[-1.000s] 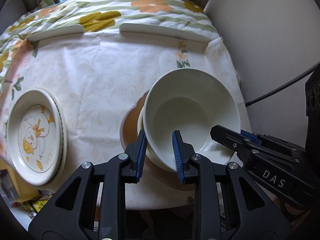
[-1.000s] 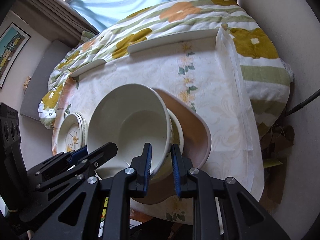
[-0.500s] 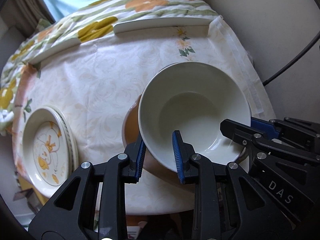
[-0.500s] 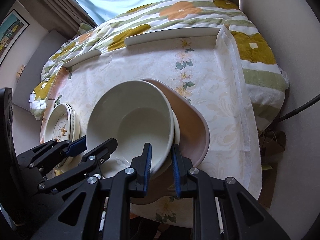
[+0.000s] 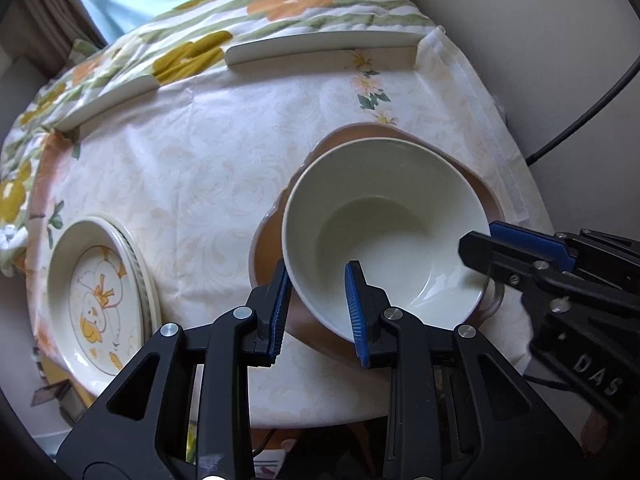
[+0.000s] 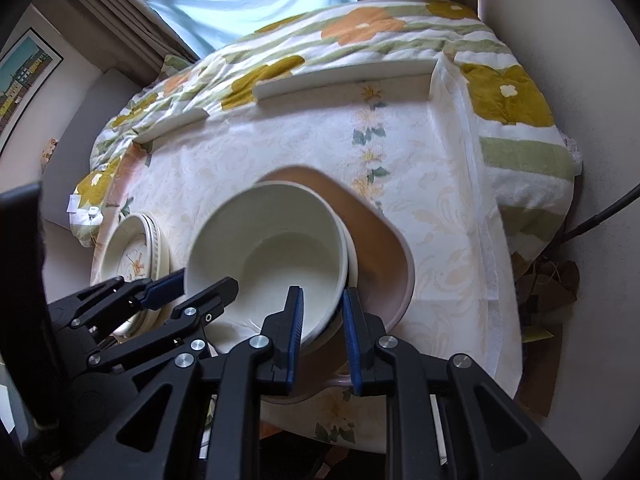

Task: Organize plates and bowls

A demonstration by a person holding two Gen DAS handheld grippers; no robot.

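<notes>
A cream bowl (image 5: 384,232) is held above a brown plate (image 5: 272,248) on the table. My left gripper (image 5: 318,300) is shut on the bowl's near-left rim. My right gripper (image 6: 322,324) is shut on the rim of the cream bowl (image 6: 272,256); a second pale rim shows just under it over the brown plate (image 6: 384,248). The right gripper's fingers (image 5: 520,248) reach in from the right in the left wrist view. A stack of cream plates with a duck picture (image 5: 96,292) lies at the table's left edge; it also shows in the right wrist view (image 6: 132,256).
The table has a pale floral cloth (image 5: 192,168). Two long white rests (image 5: 320,48) lie along its far edge, with a flowered quilt (image 5: 300,0) behind. A wall and a black cable (image 5: 580,120) are at the right.
Both grippers have kept their hold on the bowl and lifted it a little. The views have swung so the table sits further left and lower.
</notes>
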